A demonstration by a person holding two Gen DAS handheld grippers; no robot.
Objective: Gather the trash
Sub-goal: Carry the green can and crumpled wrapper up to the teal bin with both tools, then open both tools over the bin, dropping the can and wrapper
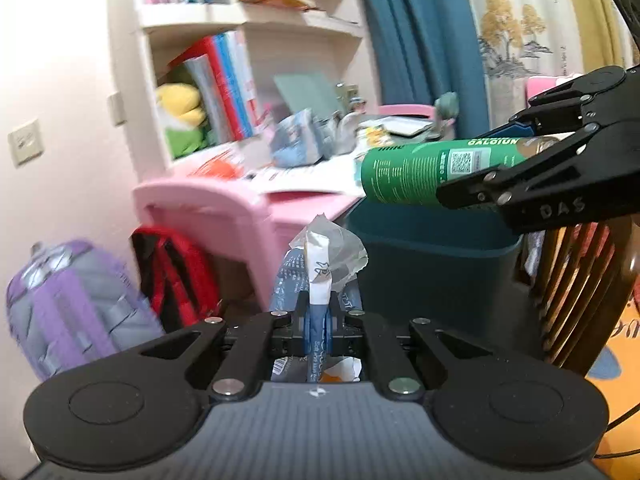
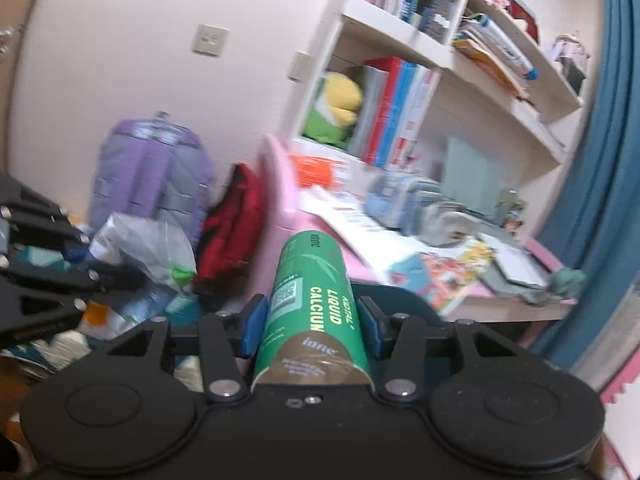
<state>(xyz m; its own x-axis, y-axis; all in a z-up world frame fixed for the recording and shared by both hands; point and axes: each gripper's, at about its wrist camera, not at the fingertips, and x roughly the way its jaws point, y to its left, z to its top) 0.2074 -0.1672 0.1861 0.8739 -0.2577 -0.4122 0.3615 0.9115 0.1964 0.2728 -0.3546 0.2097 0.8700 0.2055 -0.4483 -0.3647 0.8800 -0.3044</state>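
Two backpacks (image 1: 80, 304) lean beside pink desk (image 1: 208, 208), behind teal bin (image 1: 432, 264).

We look forward along each gripper's fingers, tilted slightly downward, close to the pink plastic desk (image 1: 208, 204) (image 2: 280, 216). Both views share it and the white wooden bookshelf (image 1: 248, 20) (image 2: 440, 60).
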